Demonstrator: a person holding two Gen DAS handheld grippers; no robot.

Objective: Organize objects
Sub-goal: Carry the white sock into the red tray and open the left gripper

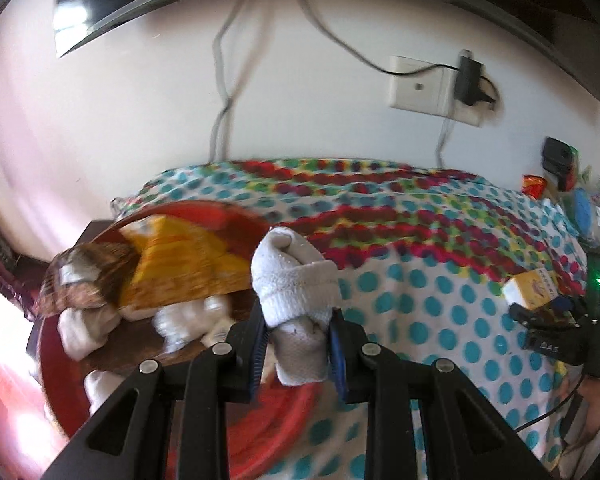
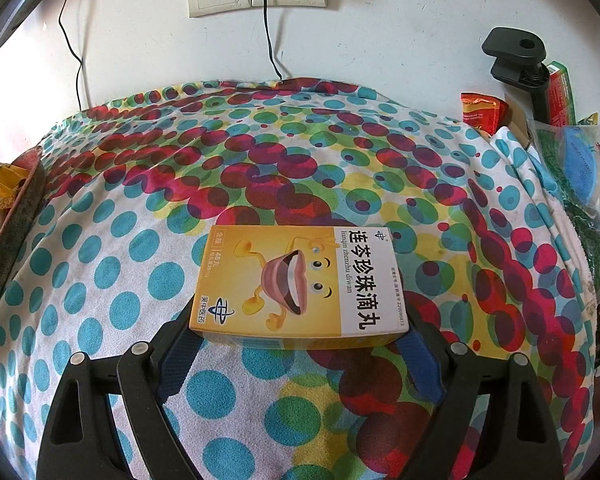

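Medicine box, 3 o'clock side: "连芩珍珠滴丸", "lianqin zhenzhu diwan"
Medicine box, 9 o'clock side: "48丸", "昊中医药"

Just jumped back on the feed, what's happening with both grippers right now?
The left gripper is shut on a rolled white sock, held just beside the red basin, which already holds other white socks, a yellow packet and a brown item. The right gripper is clamped on a yellow medicine box, held above the polka-dot cloth covering the table. Neither item has been put down yet. More packets sit at the cloth's far right edge.
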